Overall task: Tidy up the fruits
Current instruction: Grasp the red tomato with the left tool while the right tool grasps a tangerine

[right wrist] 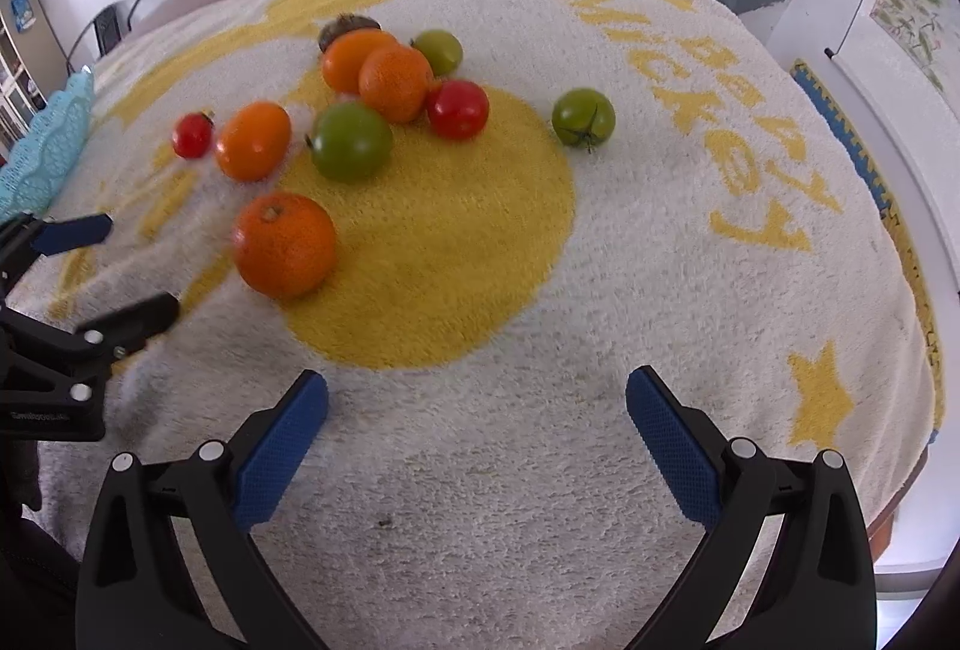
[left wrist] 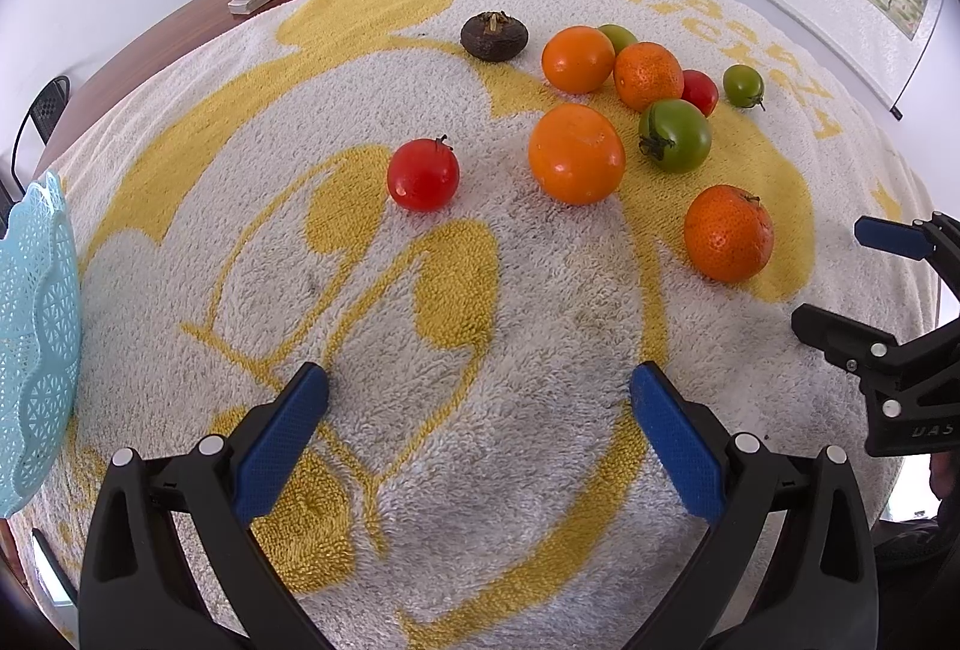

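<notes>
A cream and yellow towel (left wrist: 480, 326) covers the table, with a pale blue lattice basket (left wrist: 36, 338) at its left edge. Loose fruit sits mid-towel, well ahead of both grippers: tangerines, the nearest (right wrist: 284, 243) ahead-left of the right gripper (right wrist: 477, 416), green tomatoes (left wrist: 675, 134), and a lone red tomato (left wrist: 423, 174) ahead of the left gripper (left wrist: 479, 407). Both grippers hover with fingers spread wide, holding nothing. The fruit looks light, round, prone to rolling; tomatoes likely bruise, so grip gently across the widest part

Fluffy cloth towel (left wrist: 480, 350), glossy red tomato (left wrist: 423, 174), perforated plastic basket (left wrist: 36, 338).
</notes>
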Demonstrator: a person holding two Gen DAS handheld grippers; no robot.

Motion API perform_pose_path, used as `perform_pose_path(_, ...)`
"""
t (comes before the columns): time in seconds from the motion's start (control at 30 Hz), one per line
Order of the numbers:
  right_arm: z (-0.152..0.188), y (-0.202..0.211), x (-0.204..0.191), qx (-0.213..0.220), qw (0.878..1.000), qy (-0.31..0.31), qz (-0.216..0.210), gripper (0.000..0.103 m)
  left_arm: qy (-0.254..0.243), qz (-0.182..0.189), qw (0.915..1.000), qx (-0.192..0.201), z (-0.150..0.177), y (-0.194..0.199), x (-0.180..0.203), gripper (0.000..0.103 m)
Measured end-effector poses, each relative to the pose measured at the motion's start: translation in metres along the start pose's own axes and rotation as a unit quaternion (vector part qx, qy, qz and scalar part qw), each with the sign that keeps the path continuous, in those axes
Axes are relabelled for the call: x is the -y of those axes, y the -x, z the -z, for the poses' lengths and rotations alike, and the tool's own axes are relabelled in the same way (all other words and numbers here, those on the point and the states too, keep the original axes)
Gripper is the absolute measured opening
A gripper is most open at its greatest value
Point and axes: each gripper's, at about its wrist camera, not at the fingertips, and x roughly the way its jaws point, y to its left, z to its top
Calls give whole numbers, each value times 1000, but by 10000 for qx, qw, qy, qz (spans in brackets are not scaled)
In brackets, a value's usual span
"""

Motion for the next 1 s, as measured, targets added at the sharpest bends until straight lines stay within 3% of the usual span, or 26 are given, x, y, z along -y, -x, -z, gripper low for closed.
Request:
perform_pose_path(0.17,-9,10,-2,235,9993,-11,-292,98,75,70,9999,-87,-4,-1,-6,101)
perform_pose_path(0.33,-26,13,-15,343,9977,146,-569,92,425,41,9991,-60,-12,4,-25,101)
perform_pose_path(0.57,-44,8,-37,262,9945,397,-929,75,724,-93,9973,-18,-18,8,-43,101)
perform_pose_path(0.87,-49,-9,-52,-54,9919,661,-1085,41,854,-93,9963,56,-33,9,-41,100)
perform_pose_path(1.0,-49,-8,-48,-56,9915,644,-1127,40,931,21,9957,-26,-43,0,-41,82)
